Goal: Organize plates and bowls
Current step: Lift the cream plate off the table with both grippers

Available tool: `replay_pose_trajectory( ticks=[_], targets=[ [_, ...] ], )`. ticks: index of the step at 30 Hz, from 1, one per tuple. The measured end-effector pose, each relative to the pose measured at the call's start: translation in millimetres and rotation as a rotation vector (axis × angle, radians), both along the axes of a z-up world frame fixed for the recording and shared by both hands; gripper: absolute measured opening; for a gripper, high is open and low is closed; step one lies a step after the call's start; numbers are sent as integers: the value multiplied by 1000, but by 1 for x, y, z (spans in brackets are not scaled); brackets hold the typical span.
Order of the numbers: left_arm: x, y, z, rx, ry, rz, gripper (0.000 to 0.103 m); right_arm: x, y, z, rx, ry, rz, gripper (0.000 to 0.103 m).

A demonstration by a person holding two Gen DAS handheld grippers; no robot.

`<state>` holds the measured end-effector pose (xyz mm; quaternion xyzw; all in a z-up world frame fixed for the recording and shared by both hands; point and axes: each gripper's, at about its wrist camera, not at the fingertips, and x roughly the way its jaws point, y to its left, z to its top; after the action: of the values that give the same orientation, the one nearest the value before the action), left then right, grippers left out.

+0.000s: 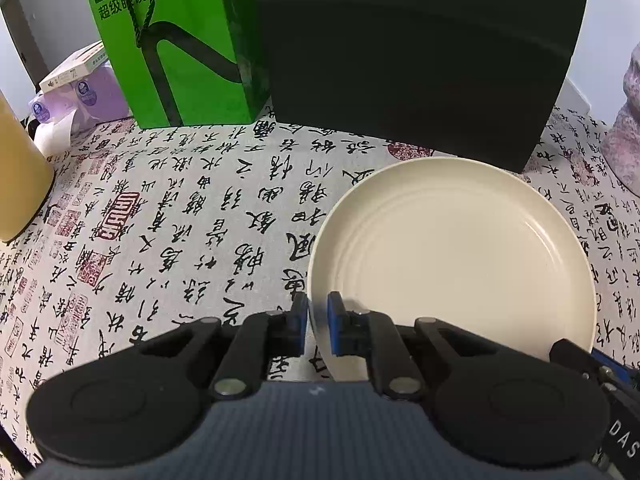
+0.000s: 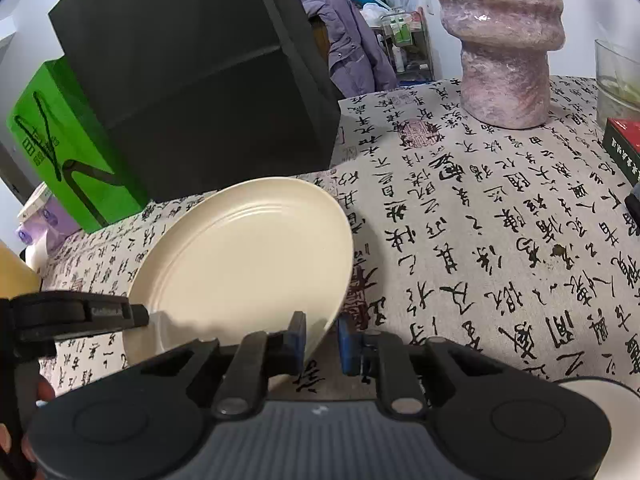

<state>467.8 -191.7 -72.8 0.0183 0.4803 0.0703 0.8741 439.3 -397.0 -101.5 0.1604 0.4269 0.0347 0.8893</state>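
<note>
A cream plate (image 1: 452,256) lies on the calligraphy-print tablecloth (image 1: 180,220) in front of a black shelf box. My left gripper (image 1: 318,320) is shut on its near left rim, one blue pad inside and one outside. In the right wrist view the plate (image 2: 248,256) looks tilted, its right side raised. My right gripper (image 2: 322,340) is shut on its near right rim. The left gripper's black finger (image 2: 80,312) shows at the plate's far side. A white dish's rim (image 2: 600,392) peeks in at the lower right.
The black shelf box (image 1: 420,60) stands right behind the plate, a green paper bag (image 1: 172,40) to its left. Tissue packs (image 1: 76,92) and a yellow bottle (image 1: 16,176) sit far left. A pink stone vase (image 2: 504,40), a glass bowl (image 2: 616,76) and a red box (image 2: 624,148) stand right.
</note>
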Motion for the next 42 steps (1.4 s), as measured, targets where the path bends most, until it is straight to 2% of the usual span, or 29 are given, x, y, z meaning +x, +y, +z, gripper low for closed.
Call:
replay_pose_trajectory(
  ticks=[14,23,34,42],
  targets=[
    [-7,-2,4,41,-35,0,11,-6,2,6,10,-44,14,16],
    [-15,-4,15,58,-86,6,11,-14,4,18,3,-114,13,16],
    [-31,1,37,18,-166,2,11,-22,5,31,17,-170,5,16],
    [-48,10,59,-29,-226,9,11,-36,11,51,20,-235,16,16]
  ],
)
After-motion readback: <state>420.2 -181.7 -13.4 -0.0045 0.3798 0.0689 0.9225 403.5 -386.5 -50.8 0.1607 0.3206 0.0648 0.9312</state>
